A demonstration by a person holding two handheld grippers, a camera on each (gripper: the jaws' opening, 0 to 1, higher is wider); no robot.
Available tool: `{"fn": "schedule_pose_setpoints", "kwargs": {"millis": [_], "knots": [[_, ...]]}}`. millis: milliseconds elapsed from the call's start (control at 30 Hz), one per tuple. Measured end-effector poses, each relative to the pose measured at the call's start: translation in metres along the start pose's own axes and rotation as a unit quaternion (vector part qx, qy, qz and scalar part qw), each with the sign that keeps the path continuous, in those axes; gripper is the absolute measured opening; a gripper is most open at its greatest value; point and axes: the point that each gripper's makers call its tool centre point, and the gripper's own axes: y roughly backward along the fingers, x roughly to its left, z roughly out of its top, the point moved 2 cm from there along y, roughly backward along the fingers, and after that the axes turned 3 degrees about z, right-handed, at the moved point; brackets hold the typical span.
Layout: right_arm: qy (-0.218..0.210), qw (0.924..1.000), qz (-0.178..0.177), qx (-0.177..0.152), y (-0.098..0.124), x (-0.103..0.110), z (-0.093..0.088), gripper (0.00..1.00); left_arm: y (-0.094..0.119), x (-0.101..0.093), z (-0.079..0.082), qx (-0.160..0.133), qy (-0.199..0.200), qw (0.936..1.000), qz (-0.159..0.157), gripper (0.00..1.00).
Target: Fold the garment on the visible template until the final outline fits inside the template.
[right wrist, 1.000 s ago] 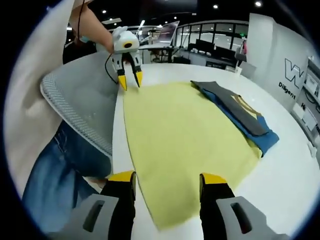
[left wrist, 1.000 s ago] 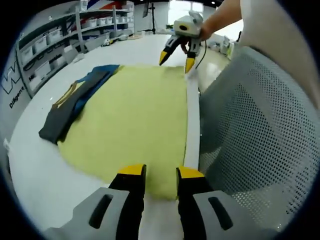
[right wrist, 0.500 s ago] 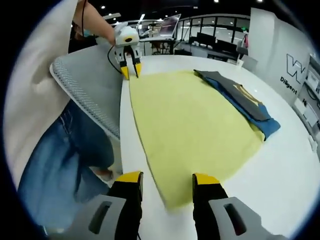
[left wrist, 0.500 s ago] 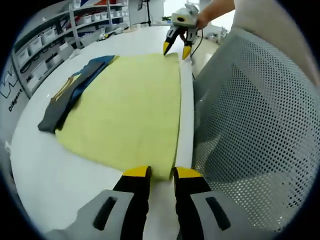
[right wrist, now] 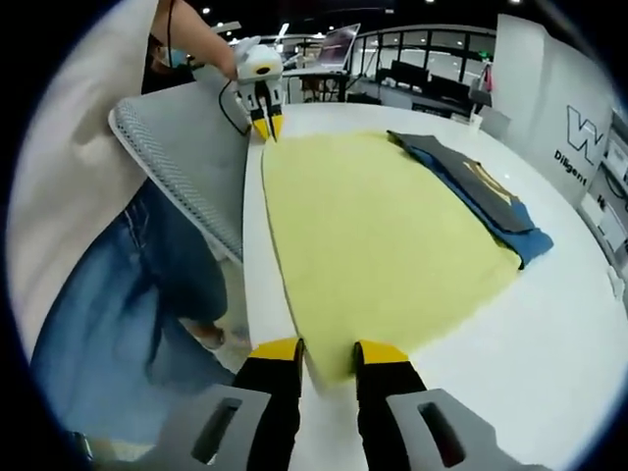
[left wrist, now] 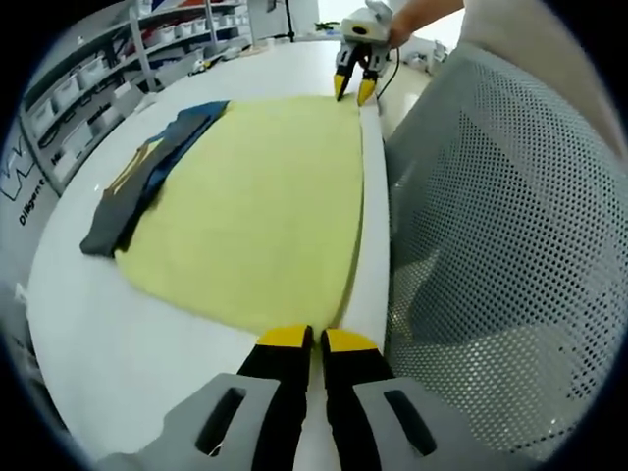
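A large yellow cloth (left wrist: 255,196) (right wrist: 373,226) lies flat on the white table (left wrist: 118,334), one long edge running along the table's side by the person. A dark grey and blue garment (left wrist: 147,177) (right wrist: 481,191) lies folded along the cloth's far edge, partly on it. My left gripper (left wrist: 317,339) (right wrist: 267,126) is shut on one near corner of the yellow cloth. At the other near corner my right gripper (right wrist: 329,351) (left wrist: 351,90) is open by a narrow gap, with the cloth's corner between its jaws.
A grey mesh chair back (left wrist: 491,245) (right wrist: 186,147) stands close against the table's edge beside both grippers. A person in jeans (right wrist: 137,294) is behind it. Shelves with bins (left wrist: 88,78) line the far wall.
Both grippers have come down onto the yellow cloth's corners and narrowed their jaws. The left has shut on its corner; the right's gap has roughly halved.
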Motion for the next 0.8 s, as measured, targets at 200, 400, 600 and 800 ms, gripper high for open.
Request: {"fn": "schedule_pose_setpoints", "kwargs": {"millis": [200, 400, 600, 800], "knots": [[0.004, 1.0, -0.001, 0.004, 0.001, -0.001, -0.001, 0.0, 0.002, 0.001, -0.001, 0.005, 0.001, 1.0, 0.002, 0.03], [0.004, 0.9999, 0.006, 0.009, 0.002, 0.0, 0.0, 0.0, 0.009, 0.003, 0.001, 0.003, 0.007, 1.0, -0.002, 0.02], [-0.024, 0.9989, 0.038, 0.008, 0.012, 0.004, 0.009, 0.0, 0.024, 0.008, 0.009, 0.002, 0.004, 0.9998, -0.02, 0.02], [-0.032, 0.9974, 0.065, 0.0, 0.032, -0.003, 0.028, 0.0, 0.047, 0.02, 0.024, -0.007, 0.007, 0.9989, -0.046, 0.01]]}}
